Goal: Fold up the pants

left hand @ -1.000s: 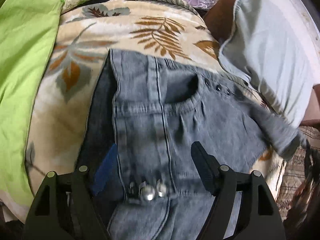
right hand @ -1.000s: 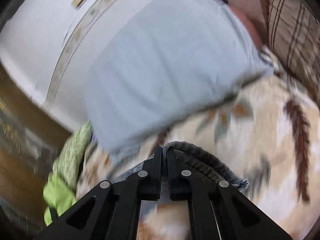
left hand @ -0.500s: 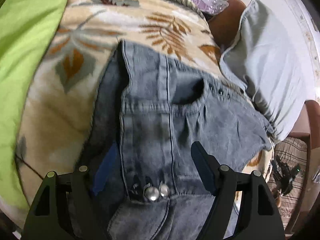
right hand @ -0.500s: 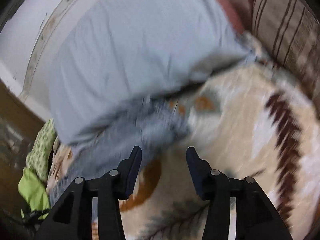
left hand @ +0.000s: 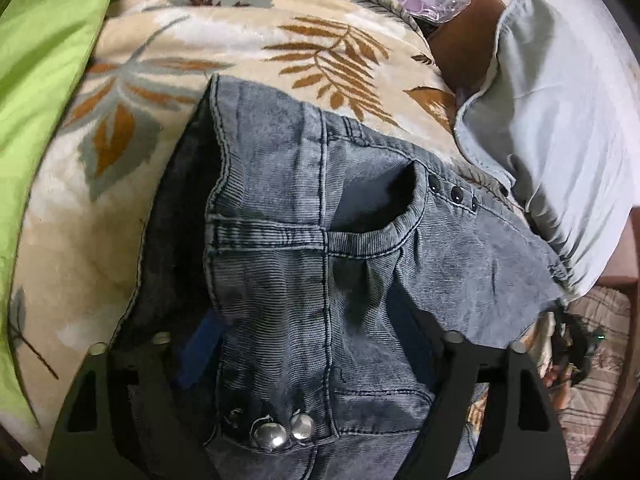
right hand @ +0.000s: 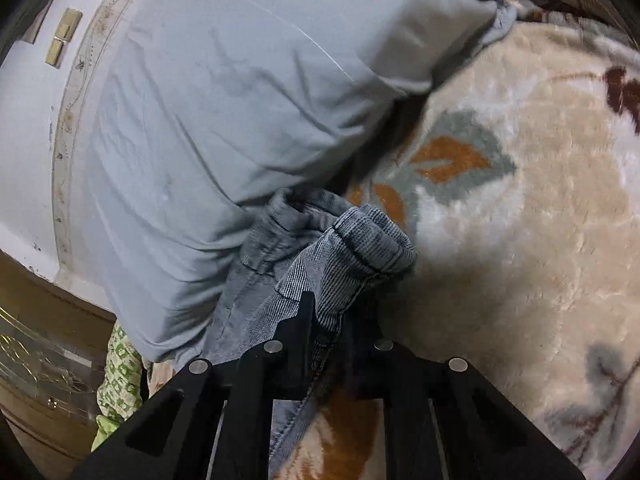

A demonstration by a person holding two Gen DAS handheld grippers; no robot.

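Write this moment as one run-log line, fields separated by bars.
stage: folding pants on blanket | left gripper: closing astride waistband | right gripper: closing on hem | pillow: beside hem

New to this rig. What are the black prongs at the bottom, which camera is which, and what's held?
No robot arm: a person holds a two-finger gripper in each hand, with a fisheye camera on each looking along its fingers. The prongs are those fingers. The left view shows the left gripper, its jaws closing astride the jeans, which lie on a leaf-print blanket. The right view shows the right gripper, its jaws closing on a bunched edge of the jeans, beside a pale pillow.
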